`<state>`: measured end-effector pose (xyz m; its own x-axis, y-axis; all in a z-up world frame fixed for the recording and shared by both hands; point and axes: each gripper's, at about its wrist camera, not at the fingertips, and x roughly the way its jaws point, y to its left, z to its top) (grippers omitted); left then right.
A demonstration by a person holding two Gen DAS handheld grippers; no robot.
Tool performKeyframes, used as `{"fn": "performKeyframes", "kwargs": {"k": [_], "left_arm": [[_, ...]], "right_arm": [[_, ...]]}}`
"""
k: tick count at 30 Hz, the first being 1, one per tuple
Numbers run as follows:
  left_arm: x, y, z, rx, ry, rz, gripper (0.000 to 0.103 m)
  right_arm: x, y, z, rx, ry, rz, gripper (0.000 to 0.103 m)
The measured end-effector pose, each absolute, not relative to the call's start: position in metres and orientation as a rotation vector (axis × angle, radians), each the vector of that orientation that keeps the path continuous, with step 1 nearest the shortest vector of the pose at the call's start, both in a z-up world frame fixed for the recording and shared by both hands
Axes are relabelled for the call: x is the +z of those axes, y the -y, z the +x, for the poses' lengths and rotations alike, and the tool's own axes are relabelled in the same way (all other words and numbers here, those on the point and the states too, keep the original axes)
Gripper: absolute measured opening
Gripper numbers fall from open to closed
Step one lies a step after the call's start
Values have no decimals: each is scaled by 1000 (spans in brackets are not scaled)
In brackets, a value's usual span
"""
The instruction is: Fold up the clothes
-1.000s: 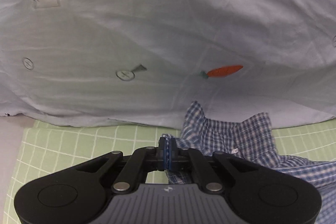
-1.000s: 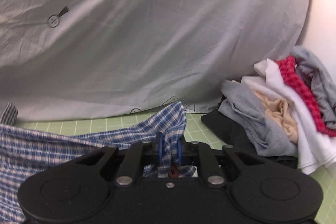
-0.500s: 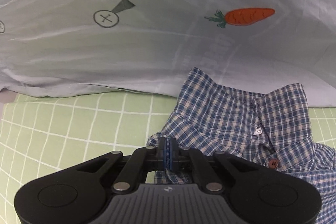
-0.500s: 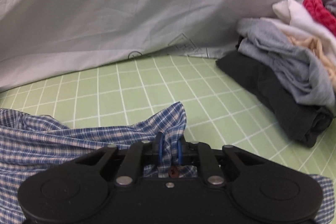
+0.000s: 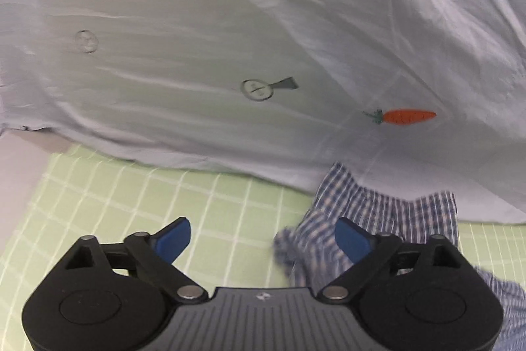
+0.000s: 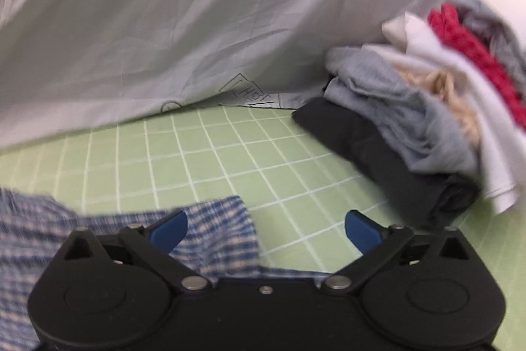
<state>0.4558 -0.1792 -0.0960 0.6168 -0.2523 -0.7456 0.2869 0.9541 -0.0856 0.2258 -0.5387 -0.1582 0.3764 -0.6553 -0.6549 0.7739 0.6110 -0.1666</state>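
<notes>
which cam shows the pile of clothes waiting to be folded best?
Right wrist. The pile of clothes fills its right side: black at the bottom, then grey, beige, white and red, resting on the green grid mat. Left wrist shows none of it, only the plaid shirt and the pale sheet.

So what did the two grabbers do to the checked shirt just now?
Both let go. The left hand-held gripper and the right hand-held gripper, each clamped on the blue-and-white checked cotton shirt a moment ago, now have their jaws spread wide, and the shirt lies loose on the green gridded mat. The pile of folded clothes stayed put.
</notes>
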Motion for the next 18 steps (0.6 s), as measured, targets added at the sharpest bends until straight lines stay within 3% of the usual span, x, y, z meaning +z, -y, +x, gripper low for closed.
{"fn": "performKeyframes", "kwargs": {"k": [12,14,16,17,18], "left_arm": [[-128,168,367,-406,-1052,108,95],[-127,168,359,-415,-1052,113,95],[-123,168,352,-413,-1042,113,95],[-120,168,349,-414,-1036,109,95],[-115,168,344,-417,-1025,104,95]], "right_arm": [[-179,535,233,-803,-822,191,102],[-178,536,236,-778,-830,196,90],[-178,538,239,-765,-849,207,68],[-177,540,240,-760,-852,225,65],[-176,542,241,-754,-851,252,51]]}}
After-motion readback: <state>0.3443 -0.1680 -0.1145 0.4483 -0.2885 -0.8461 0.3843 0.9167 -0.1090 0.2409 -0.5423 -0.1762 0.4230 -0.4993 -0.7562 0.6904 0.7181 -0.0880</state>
